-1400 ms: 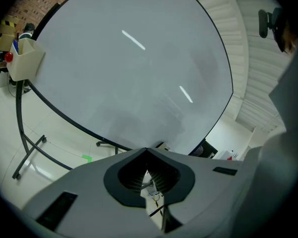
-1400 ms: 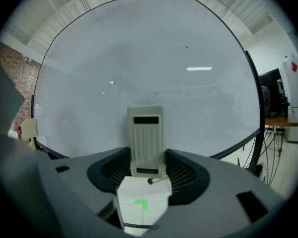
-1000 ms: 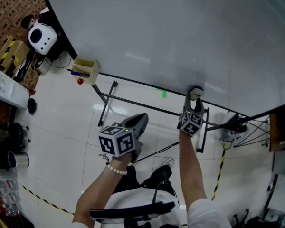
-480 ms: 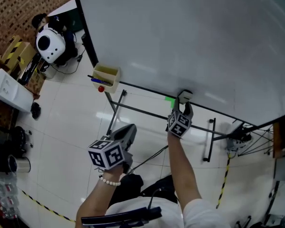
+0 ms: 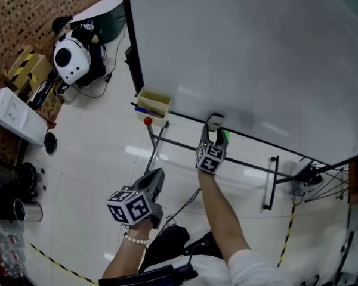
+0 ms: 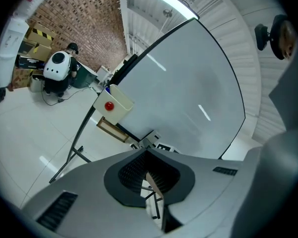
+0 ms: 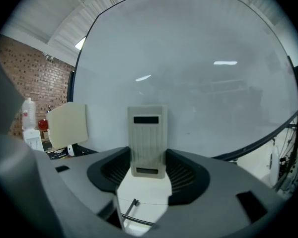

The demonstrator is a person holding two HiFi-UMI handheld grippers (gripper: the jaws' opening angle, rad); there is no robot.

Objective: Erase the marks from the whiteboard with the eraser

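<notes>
The whiteboard (image 5: 256, 52) fills the upper right of the head view, and I see only a faint grey smudge on it near its lower edge, no distinct marks. My right gripper (image 5: 213, 131) is shut on the pale grey eraser (image 5: 214, 121), which is pressed flat on the board just above the lower frame. In the right gripper view the ribbed eraser (image 7: 148, 140) stands upright between the jaws of that gripper (image 7: 148, 166), against the board (image 7: 198, 68). My left gripper (image 5: 157, 174) hangs low over the floor, away from the board, jaws together with nothing in them (image 6: 149, 175).
A cream tray (image 5: 154, 105) with markers and a red round magnet hangs at the board's lower left corner. The stand's black legs (image 5: 271, 183) spread on the white tile floor. A white round machine (image 5: 70, 58), boxes and a brick wall lie to the left.
My right gripper has slid the eraser leftward along the board's lower edge, closer to the cream tray. The left gripper has dropped a little lower and stayed shut.
</notes>
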